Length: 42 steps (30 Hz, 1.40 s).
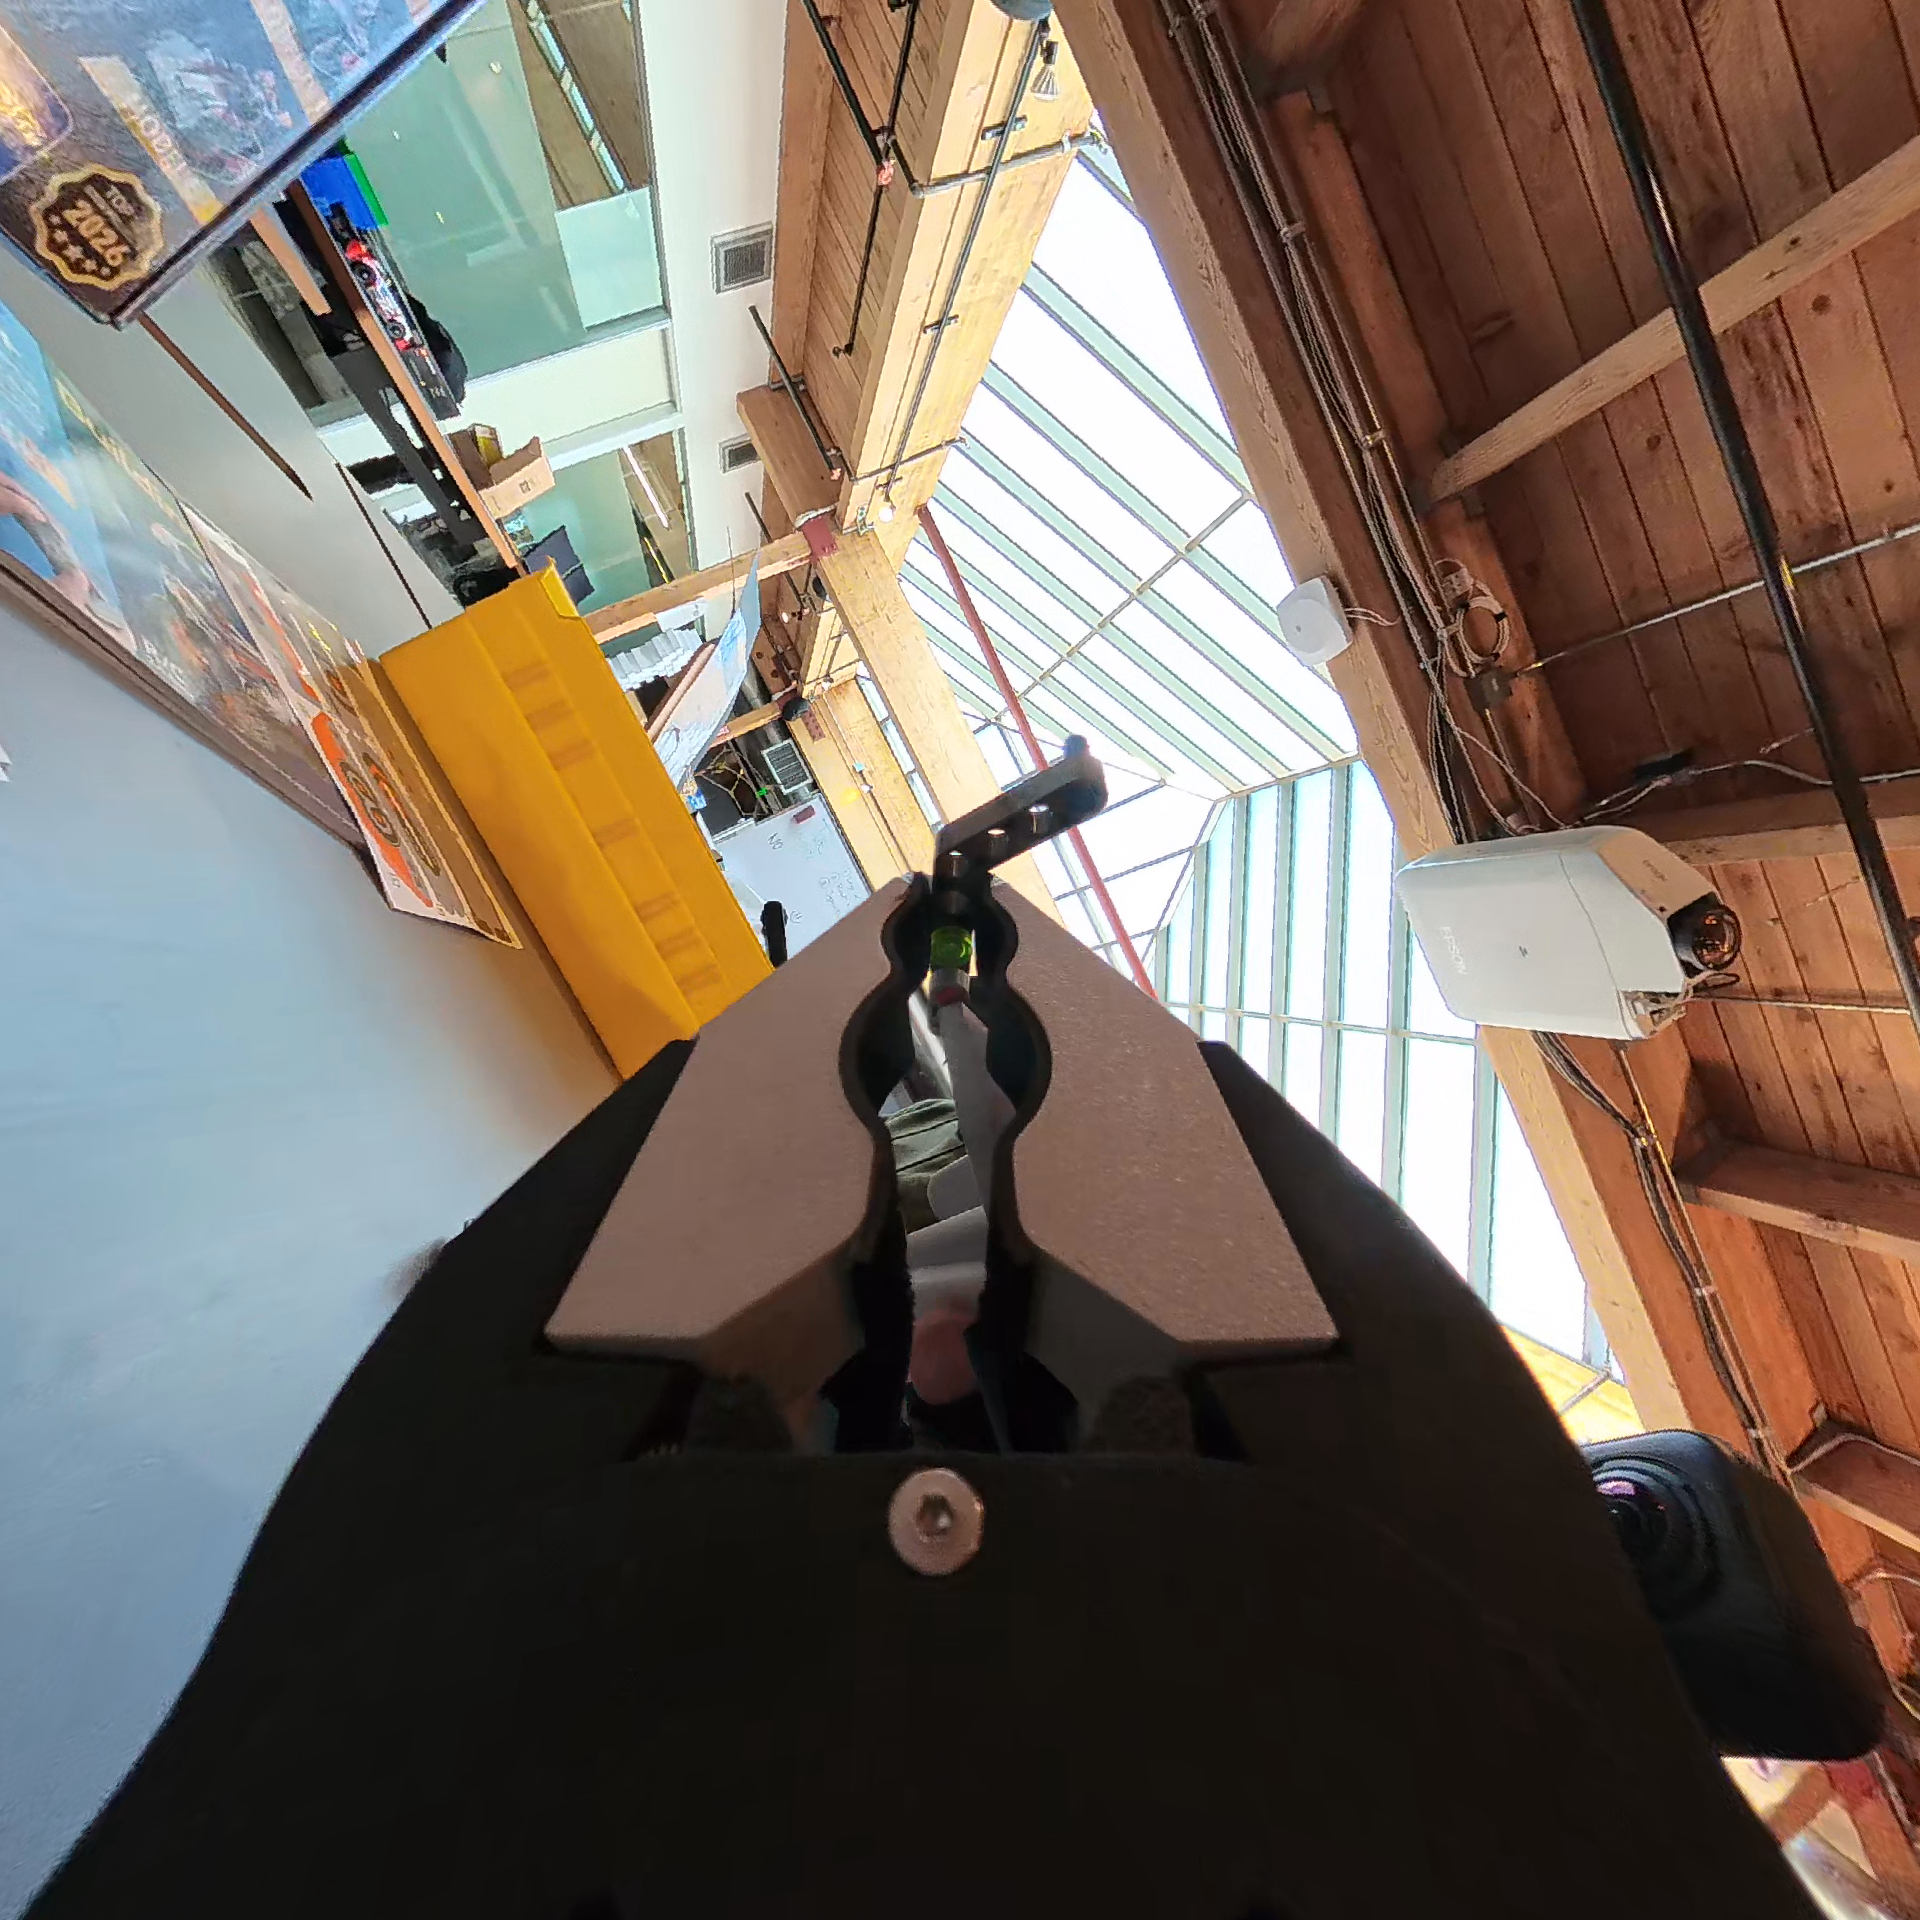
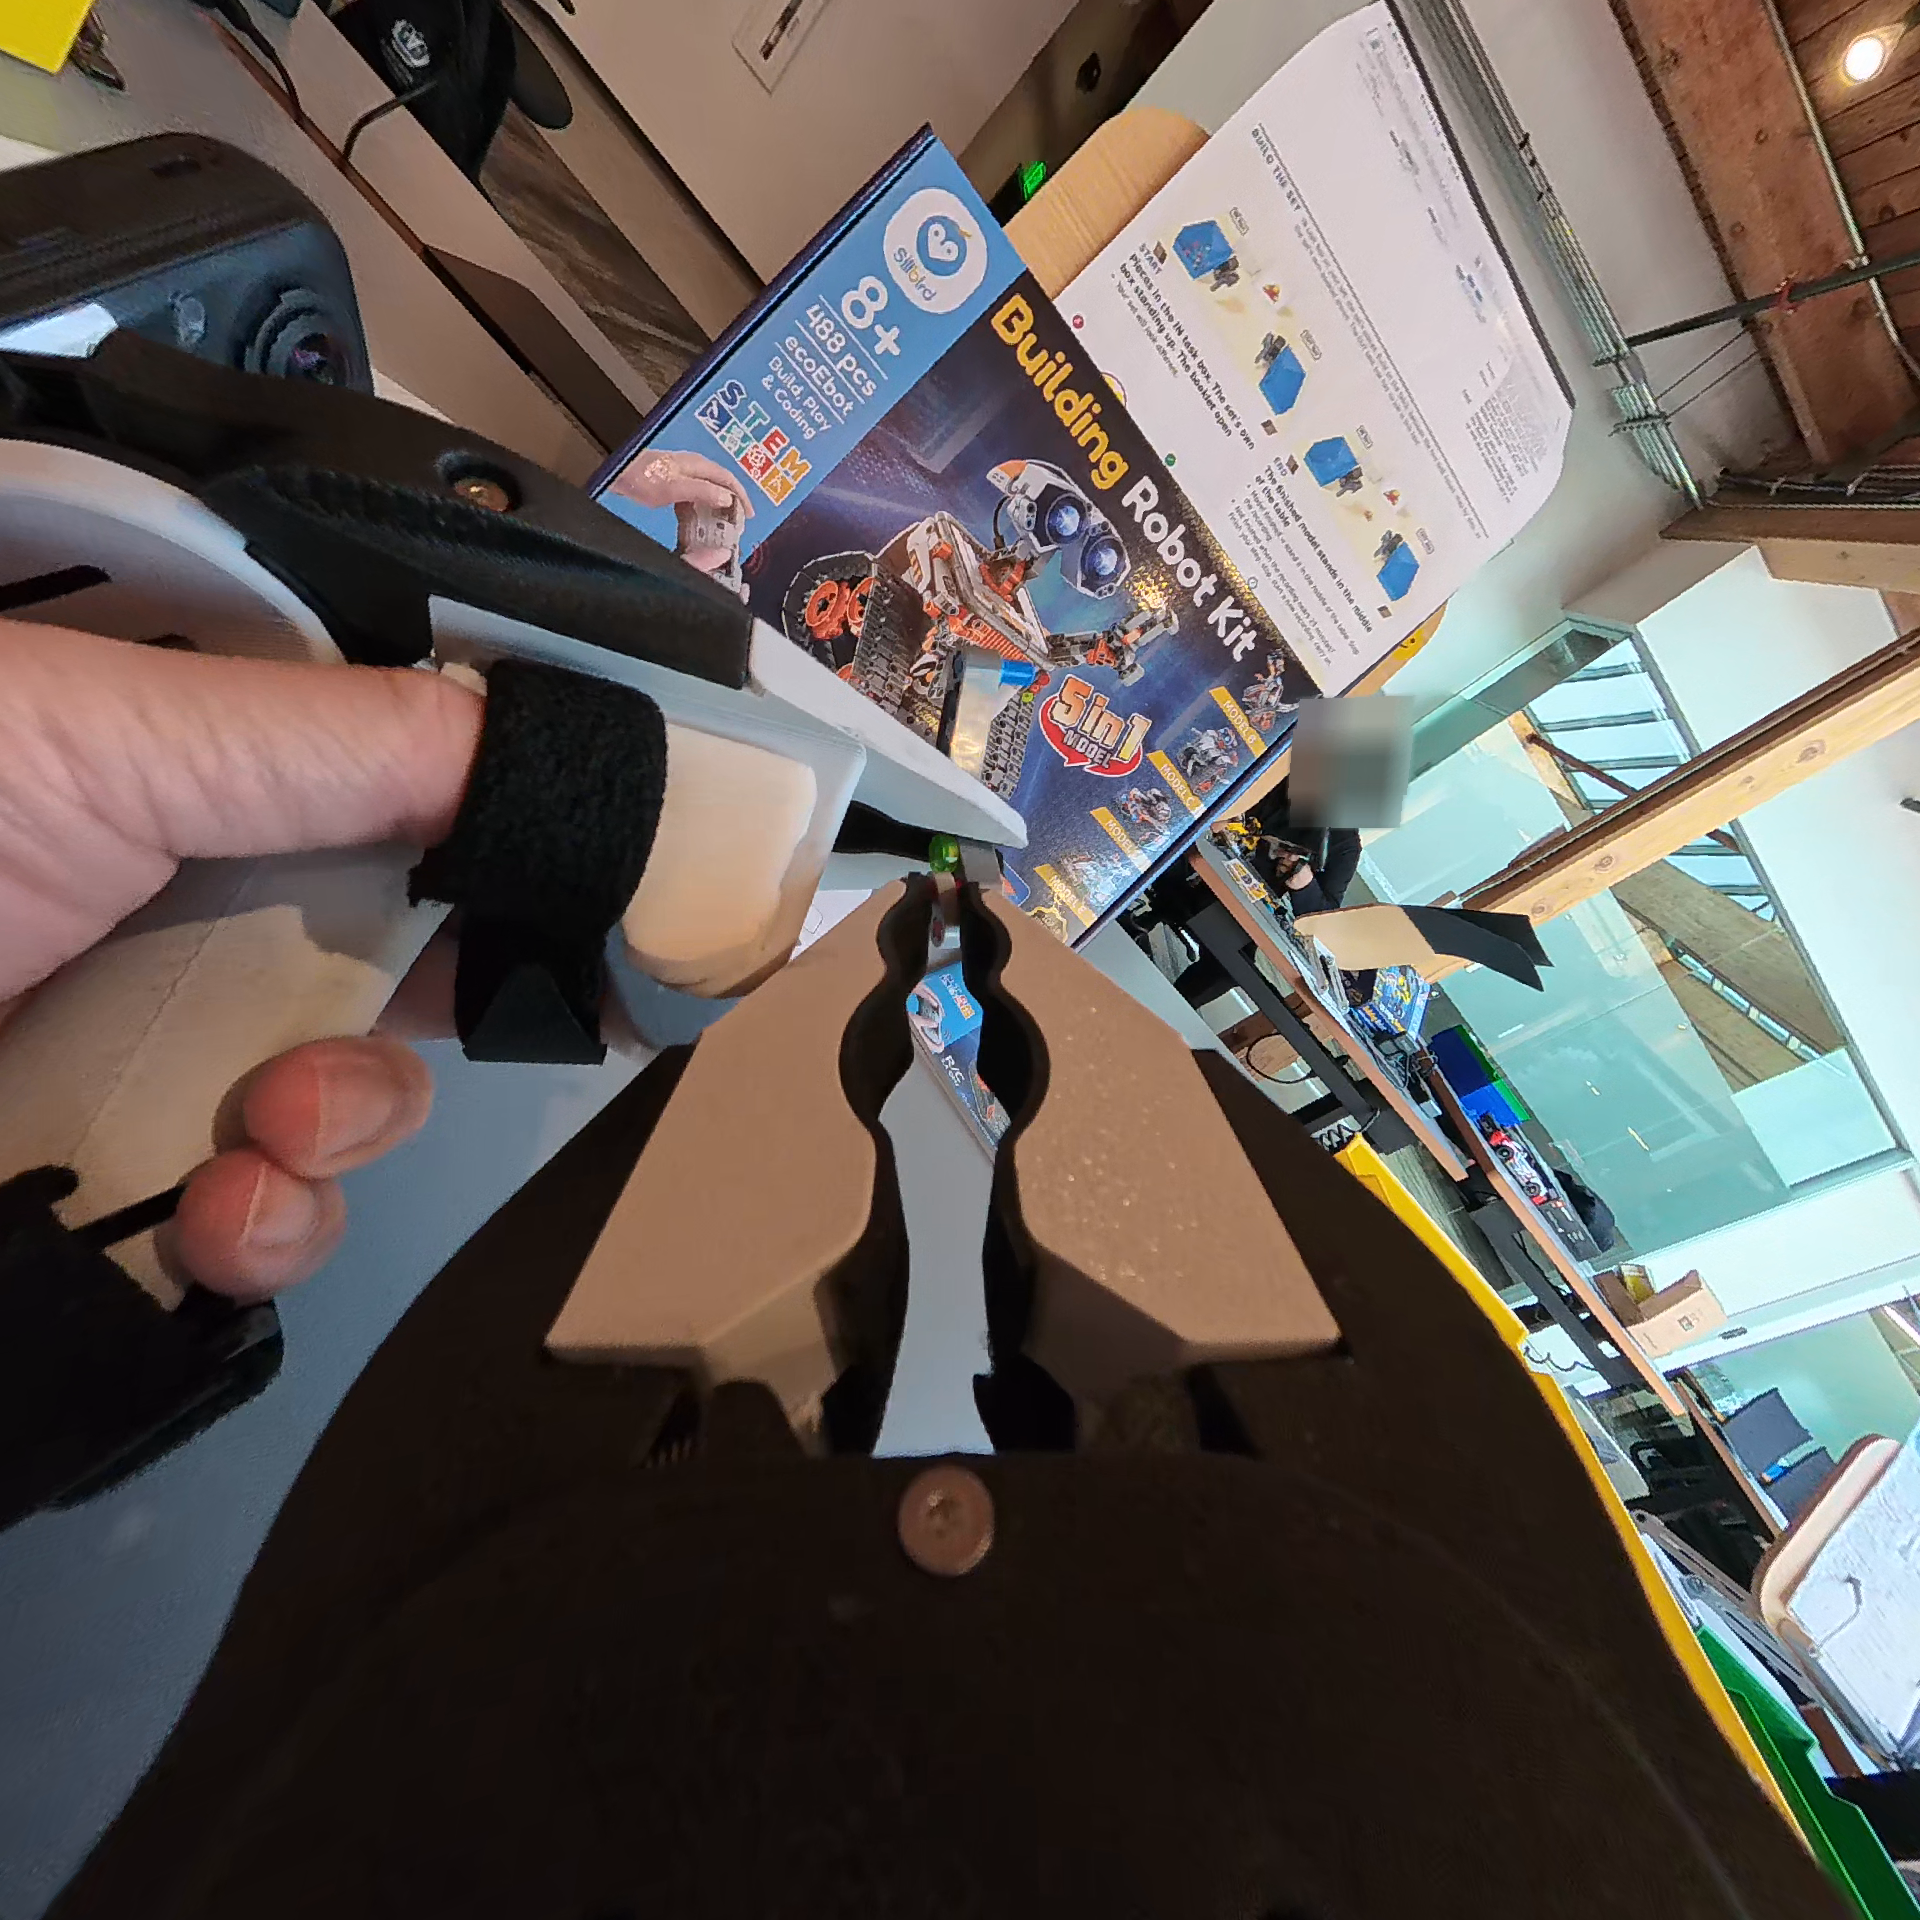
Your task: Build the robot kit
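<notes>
Black beam: a short black beam (image 1: pixel 1029 810) with a row of holes sticks out past the fingertips of the left gripper (image 1: pixel 940 883), raised high against a bright skylight and a wooden ceiling.
Green pin: a small green pin (image 1: pixel 948 945) sits just behind the beam's end, in the narrow gap between the fingers.
Red and grey piece: a tiny red and grey piece (image 2: pixel 940 914) is nipped at the very tips of the right gripper (image 2: pixel 940 894), touching or almost touching the green pin; the exact join is too small to tell.
Left gripper: its fingers are drawn together, clamped on the beam's end.
Right gripper: its fingers are closed down on the red and grey piece, with only a slit between them further back.
How they meet: in the right wrist view the left gripper comes in from the left, tip to tip with the right one, worked by a person's hand (image 2: pixel 156 790).
Handling: both holds look shallow, at the tips only, so the parts would probably twist or slip under a sideways push; steady pressure along the pin's line suits them best.
Behind: a blue kit box (image 2: pixel 987 582) stands just beyond the tips, with a printed instruction sheet (image 2: pixel 1351 343) beside it.
Further off: a yellow bin (image 1: pixel 582 810) lies to the left, and a white projector (image 1: pixel 1548 935) hangs from the ceiling.
</notes>
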### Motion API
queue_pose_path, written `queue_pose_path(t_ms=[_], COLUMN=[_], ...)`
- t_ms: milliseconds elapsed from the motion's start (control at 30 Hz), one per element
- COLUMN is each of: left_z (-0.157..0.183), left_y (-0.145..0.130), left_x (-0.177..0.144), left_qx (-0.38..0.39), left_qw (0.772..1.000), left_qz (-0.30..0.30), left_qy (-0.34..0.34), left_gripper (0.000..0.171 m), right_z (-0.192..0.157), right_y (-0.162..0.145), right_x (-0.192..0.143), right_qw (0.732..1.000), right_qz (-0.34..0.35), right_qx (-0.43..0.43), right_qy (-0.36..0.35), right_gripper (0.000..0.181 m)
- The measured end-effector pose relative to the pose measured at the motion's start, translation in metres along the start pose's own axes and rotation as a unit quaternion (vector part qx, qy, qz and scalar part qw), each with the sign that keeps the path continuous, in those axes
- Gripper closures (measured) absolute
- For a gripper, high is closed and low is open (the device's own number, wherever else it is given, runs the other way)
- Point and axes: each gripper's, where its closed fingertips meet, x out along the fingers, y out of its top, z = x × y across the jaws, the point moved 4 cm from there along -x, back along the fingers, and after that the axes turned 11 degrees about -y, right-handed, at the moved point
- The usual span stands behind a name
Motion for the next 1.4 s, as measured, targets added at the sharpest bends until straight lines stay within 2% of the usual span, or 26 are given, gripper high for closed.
queue_pose_path(t_ms=[933, 1100, 1200, 1267, 1333, 1400], left_z=[0.003, 0.004, 0.0, -0.002, -0.001, -0.002], left_y=[-0.004, -0.002, 0.0, 0.008, 0.019, 0.023], left_x=[0.004, 0.004, 0.006, 0.007, 0.006, 0.008], left_qx=[0.007, -0.003, -0.036, -0.054, -0.055, -0.048], left_qw=[1.0, 0.999, 0.998, 0.996, 0.995, 0.992], left_qz=[-0.022, -0.026, -0.046, -0.056, -0.066, -0.113], left_qy=[-0.007, -0.02, -0.034, -0.038, -0.043, -0.033], left_gripper=[0.166, 0.166, 0.167, 0.167, 0.167, 0.167], right_z=[0.004, 0.005, 0.01, 0.025, 0.037, 0.037], right_y=[-0.001, 0.001, 0.001, 0.003, -0.002, -0.017], right_x=[-0.005, -0.005, -0.01, -0.019, -0.025, -0.023], right_qw=[1.0, 0.999, 0.994, 0.983, 0.971, 0.963], right_qz=[0.015, 0.042, 0.068, 0.105, 0.134, 0.119], right_qx=[0.014, 0.024, 0.081, 0.149, 0.198, 0.227], right_qy=[-0.004, -0.002, 0.017, 0.016, 0.031, 0.081], right_gripper=[0.178, 0.178, 0.169, 0.157, 0.155, 0.155])
